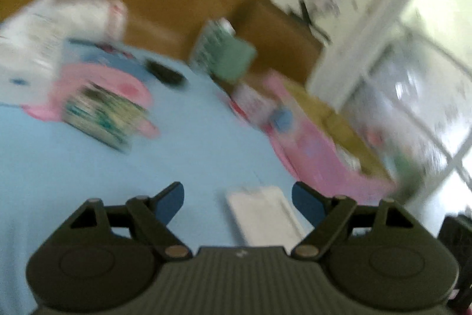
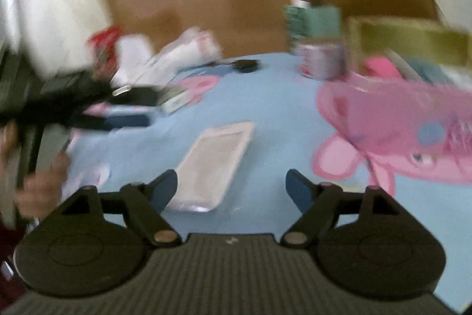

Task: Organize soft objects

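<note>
Both views blur. Flat white plastic-wrapped packet lies on the light-blue bedsheet. Right gripper hovers just short of it, jaws spread wide, empty. Left gripper likewise gapes empty beside it. Pink, possibly plush, bundle lies right of the packet.

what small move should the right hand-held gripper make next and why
Probably ease the right hand-held gripper forward and down over the white packet. Its jaws are open and empty, and the packet lies flat on the blue sheet just ahead.
</note>
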A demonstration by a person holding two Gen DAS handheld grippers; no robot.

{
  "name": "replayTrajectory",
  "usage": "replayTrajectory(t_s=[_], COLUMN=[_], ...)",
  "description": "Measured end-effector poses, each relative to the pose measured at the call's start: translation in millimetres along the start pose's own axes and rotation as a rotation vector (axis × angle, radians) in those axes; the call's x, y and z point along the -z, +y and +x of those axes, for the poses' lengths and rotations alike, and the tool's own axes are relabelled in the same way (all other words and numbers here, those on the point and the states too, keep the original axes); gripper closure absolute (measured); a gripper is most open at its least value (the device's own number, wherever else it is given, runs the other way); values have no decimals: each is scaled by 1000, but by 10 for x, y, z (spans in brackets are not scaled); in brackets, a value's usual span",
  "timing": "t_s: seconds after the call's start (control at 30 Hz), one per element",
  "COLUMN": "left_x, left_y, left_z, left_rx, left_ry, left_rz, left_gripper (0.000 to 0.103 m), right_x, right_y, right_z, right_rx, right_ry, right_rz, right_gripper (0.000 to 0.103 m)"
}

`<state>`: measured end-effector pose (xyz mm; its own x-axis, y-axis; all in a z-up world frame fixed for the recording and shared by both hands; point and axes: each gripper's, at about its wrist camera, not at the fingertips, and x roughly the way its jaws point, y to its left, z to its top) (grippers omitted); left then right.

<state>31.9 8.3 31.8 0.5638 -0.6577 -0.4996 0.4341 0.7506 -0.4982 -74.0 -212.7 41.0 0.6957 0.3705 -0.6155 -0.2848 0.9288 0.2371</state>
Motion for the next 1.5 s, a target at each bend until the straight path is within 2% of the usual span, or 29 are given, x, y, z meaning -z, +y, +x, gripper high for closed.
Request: replayTrajectory(t_s=[0.1, 0.13, 0.2, 0.23, 0.3, 0.43, 0.57, 0.67, 0.73, 0.77, 0.87, 0.9, 0.97, 1.03, 1.13, 1.23, 1.33, 1.43, 1.5], left_x=[98, 141, 181, 178, 124, -129, -401, -540, -611, -613, -586, -559, -513, -470, -422, -345, -218, -101, -40], left_y=[-125, -176, -256, -300, -379, -642, -1103, -1443, -1624, -1703, -1831, -1824, -1742, -1596, -1348, -1000, -596, -199, 69], left_z=[232, 243, 301, 327, 352, 343, 509, 775, 999, 1100, 1302, 1319, 1285, 1150, 941, 751, 530, 268, 75], left_rx=[-4, -17, -14, -21, -40, 32, 88, 128, 141, 138, 66, 48, 62, 76, 43, 12, -74, -178, -272], left_ry=[125, 102, 119, 123, 116, 63, 17, -4, 0, -4, -32, -29, -20, -52, -80, -84, -84, -115, -154], left_rz=[11, 33, 61, 62, 79, 124, 220, 292, 305, 315, 345, 341, 322, 309, 288, 221, 180, 154, 128], left_gripper=[22, 24, 38, 38, 38, 38, 38, 36, 27, 22, 21, 21, 21, 15, 14, 14, 14, 14, 14], right_x=[29, 40, 77, 57, 19, -94, -288, -435, -519, -575, -746, -796, -810, -678, -541, -388, -341, -412, -479], right_y=[178, 198, 289, 313, 313, 202, -66, -411, -674, -822, -1164, -1310, -1499, -1565, -1449, -1227, -992, -725, -577], right_z=[151, 233, 327, 356, 365, 185, -11, -155, -224, -216, 44, 134, 81, -112, -254, -405, -454, -239, -18], right_rx=[-26, -25, 6, -4, 7, 77, 172, 244, 287, 321, 473, 521, 564, 537, 542, 521, 452, 343, 259], right_ry=[36, 54, 21, 8, -33, -176, -293, -345, -368, -375, -353, -337, -338, -386, -437, -485, -499, -428, -368], right_rz=[-125, -145, -224, -229, -219, -247, -223, -169, -117, -93, -30, -8, 58, 111, 133, 155, 146, 83, 43], right_gripper=[20, 19, 26, 31, 33, 35, 34, 34, 34, 33, 25, 25, 26, 25, 25, 26, 26, 27, 29])
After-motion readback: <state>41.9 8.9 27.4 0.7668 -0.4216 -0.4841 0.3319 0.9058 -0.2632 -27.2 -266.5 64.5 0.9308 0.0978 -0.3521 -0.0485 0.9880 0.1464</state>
